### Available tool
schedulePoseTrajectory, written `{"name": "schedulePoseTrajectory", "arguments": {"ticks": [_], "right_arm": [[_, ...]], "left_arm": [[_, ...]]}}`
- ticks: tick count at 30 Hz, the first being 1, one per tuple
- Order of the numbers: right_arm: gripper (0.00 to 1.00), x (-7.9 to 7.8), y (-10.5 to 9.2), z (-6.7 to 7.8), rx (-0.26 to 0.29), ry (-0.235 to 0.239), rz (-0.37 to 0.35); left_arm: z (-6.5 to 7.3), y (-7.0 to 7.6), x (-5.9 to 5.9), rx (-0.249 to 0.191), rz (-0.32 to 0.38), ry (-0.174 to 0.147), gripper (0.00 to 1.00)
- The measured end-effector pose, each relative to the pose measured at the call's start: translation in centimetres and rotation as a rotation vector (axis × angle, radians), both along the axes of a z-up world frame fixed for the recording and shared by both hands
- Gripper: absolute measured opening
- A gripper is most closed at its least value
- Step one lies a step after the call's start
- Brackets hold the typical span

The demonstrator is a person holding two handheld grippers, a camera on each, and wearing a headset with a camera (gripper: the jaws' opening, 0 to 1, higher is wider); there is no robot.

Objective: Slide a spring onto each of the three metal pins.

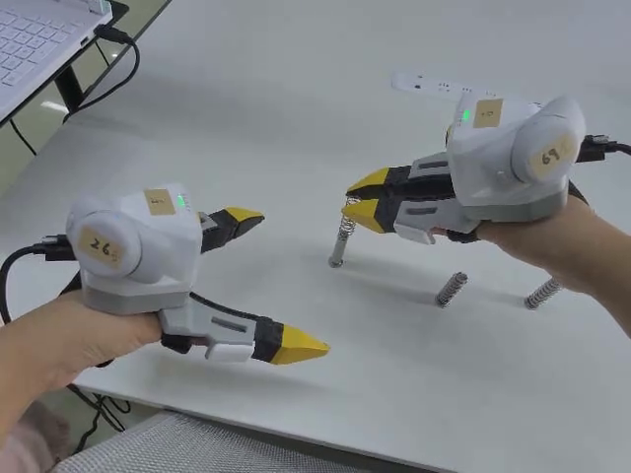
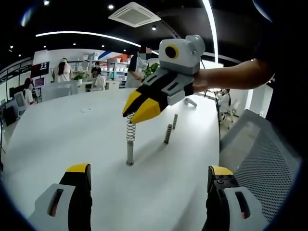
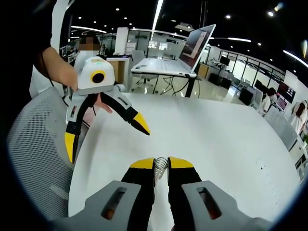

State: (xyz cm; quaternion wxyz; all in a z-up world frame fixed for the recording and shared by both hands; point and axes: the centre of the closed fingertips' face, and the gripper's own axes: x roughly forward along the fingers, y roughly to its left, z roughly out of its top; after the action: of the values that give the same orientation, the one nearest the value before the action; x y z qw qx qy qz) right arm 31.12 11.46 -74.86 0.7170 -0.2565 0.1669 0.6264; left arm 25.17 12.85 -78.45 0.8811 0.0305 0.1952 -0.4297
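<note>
Right gripper (image 1: 355, 204): fingers (image 3: 144, 164) clenched on a spring (image 2: 130, 126), pinching its upper coils. The spring's lower end sits over the top of the first pin (image 2: 130, 155), and bare shaft shows below the coils down to the counter (image 1: 246, 118). This pin stands upright, and only the spring touches it.

Left gripper (image 1: 281, 281): fingers spread wide with nothing between them. It hovers above the counter on our side, well apart from the first pin.

Further along the counter are the second pin (image 1: 451, 289) and the third pin (image 1: 541, 293). Each looks wrapped in coils down to its foot. We judge these two done, though they are too small for us to be sure the springs are fully seated.

Step in hand, as we read it: the last of the three springs, started on its pin but not yet slid down.

The next move calls for a straight push down along the shaft, with the spring's axis kept in line with the pin. The fingers should release only once the coils reach the base. Any sideways pull could tip the unsupported pin, so the free left gripper might steady its foot.
</note>
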Motion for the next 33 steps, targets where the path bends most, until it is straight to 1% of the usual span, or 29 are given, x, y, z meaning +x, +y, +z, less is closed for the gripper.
{"name": "schedulePoseTrajectory", "arguments": {"ticks": [11,19,23,24,26,27,29,33], "right_arm": [[0.06,0.0,0.2,-0.7,-0.008,0.007,0.002],[0.06,0.1,0.2,-1.4,-0.009,0.027,-0.005],[0.06,0.1,0.2,-2.2,-0.02,0.037,-0.005],[0.06,0.1,0.1,-2.5,-0.024,0.051,-0.009],[0.06,0.0,0.0,-2.8,-0.028,0.051,-0.008],[0.06,-0.1,0.0,-3.0,-0.032,0.059,-0.008],[0.06,-0.2,-0.1,-3.4,-0.042,0.058,-0.007],[0.06,-0.3,-0.3,-4.1,-0.056,0.072,-0.007]], "left_arm": [[-0.1,0.2,0.0,-0.002,0.007,0.004,0.98],[-0.1,0.4,0.0,-0.001,0.015,0.007,0.98],[-0.1,0.4,0.0,-0.006,0.018,0.008,0.98],[-0.1,0.4,0.0,-0.006,0.02,0.01,0.98],[-0.2,0.4,0.0,-0.008,0.021,0.013,0.98],[-0.2,0.5,0.0,-0.009,0.022,0.013,0.98],[-0.2,0.5,0.0,-0.01,0.024,0.015,0.98],[-0.3,0.5,0.0,-0.011,0.026,0.017,0.98]]}}
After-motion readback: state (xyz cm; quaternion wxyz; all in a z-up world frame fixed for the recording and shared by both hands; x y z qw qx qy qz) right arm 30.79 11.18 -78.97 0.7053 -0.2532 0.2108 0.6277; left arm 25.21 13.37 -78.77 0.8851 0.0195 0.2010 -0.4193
